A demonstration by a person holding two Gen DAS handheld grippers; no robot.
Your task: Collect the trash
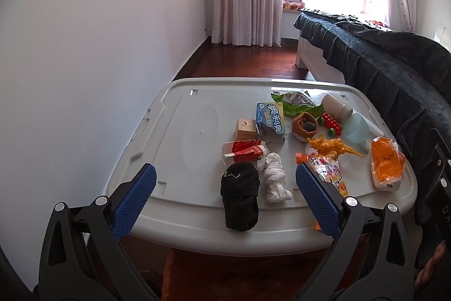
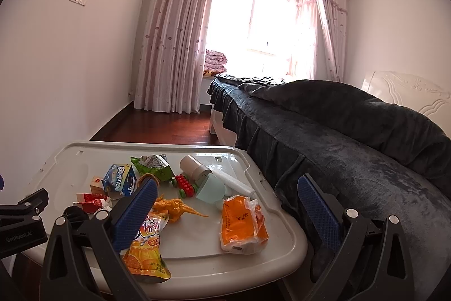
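Observation:
Litter lies on a white plastic lid [image 1: 174, 114]: a crumpled white tissue [image 1: 274, 179], a red and white wrapper [image 1: 242, 151], a blue biscuit box [image 1: 270, 117], a green snack bag [image 1: 293, 103], an orange jelly pouch [image 1: 328, 174] and an orange-white bag [image 1: 386, 165]. My left gripper [image 1: 225, 174] hangs open over the lid's near edge, framing a black sock [image 1: 241, 196] and the tissue. My right gripper [image 2: 227, 182] is open too; its left finger covers part of the jelly pouch [image 2: 146, 253], and the orange-white bag [image 2: 242, 222] lies between its fingers.
Toys and dishes share the lid: an orange dinosaur [image 2: 174, 206], a red block car [image 2: 186, 184], a beige cup [image 2: 194, 168], a pale blue bowl [image 2: 211, 189], a brown sock roll [image 1: 304, 126]. A dark-covered bed [image 2: 338, 131] borders the right side; a white wall stands left.

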